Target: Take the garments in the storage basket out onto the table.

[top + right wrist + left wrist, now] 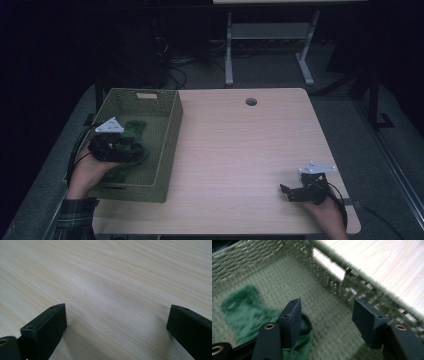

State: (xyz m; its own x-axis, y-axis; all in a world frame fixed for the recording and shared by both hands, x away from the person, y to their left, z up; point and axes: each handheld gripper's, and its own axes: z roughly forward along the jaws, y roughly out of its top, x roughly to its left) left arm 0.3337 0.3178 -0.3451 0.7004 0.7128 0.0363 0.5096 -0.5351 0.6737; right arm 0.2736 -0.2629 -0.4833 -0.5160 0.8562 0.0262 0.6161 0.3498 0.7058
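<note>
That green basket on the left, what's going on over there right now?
A person is working the left gripper inside the green woven basket, over a fuzzy green cloth that lies on its floor. Its jaws are apart, with nothing pinched between them; one jaw sits just over the cloth's edge. The right gripper rests near the front right corner of the wooden table, its jaws wide open over bare wood.
</note>
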